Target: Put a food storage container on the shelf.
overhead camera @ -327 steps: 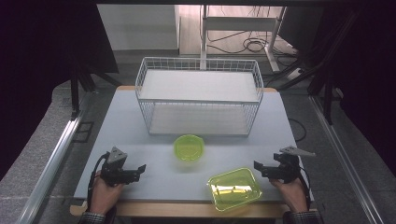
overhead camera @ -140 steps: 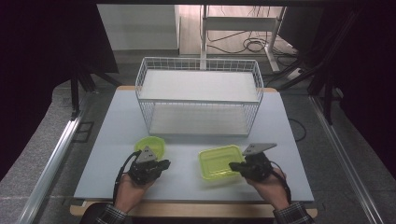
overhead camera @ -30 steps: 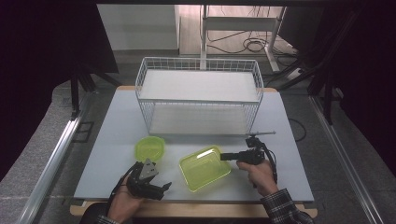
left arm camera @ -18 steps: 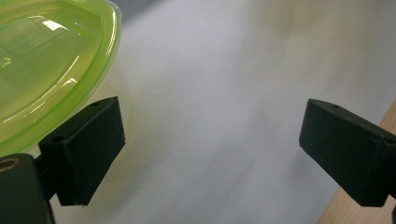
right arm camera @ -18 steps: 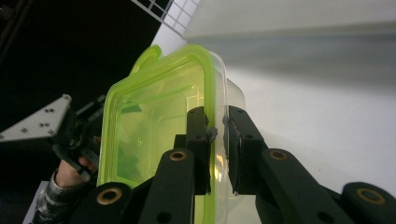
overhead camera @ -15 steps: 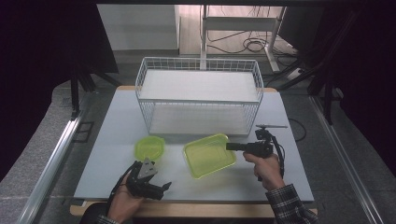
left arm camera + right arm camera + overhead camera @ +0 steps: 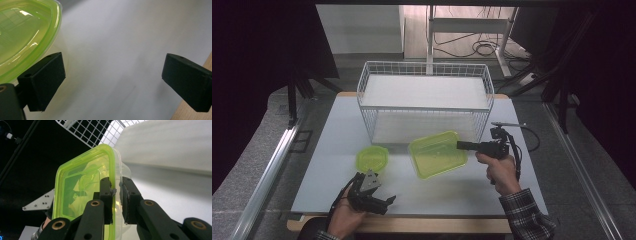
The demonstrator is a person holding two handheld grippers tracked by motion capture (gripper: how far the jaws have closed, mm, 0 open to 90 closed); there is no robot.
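Right tongs [image 7: 460, 145] clamp the rectangular green container's [image 7: 437, 154] rim just before the wire basket [image 7: 424, 102], while left tongs [image 7: 384, 202] gape wide, empty, nearer the person beside the round green container [image 7: 372, 158]; no writing readable.

The high view looks forward and down from above the person's side onto the whole counter [image 7: 332, 150], with the wire basket [image 7: 424, 102] at the far edge. The left gripper view sits very close to the counter top, beside the round lidded container [image 7: 22, 32], also seen from above [image 7: 372, 158]. The right gripper view faces along its jaws, close on the rectangular container [image 7: 82, 187], with basket mesh behind; the high view shares both.
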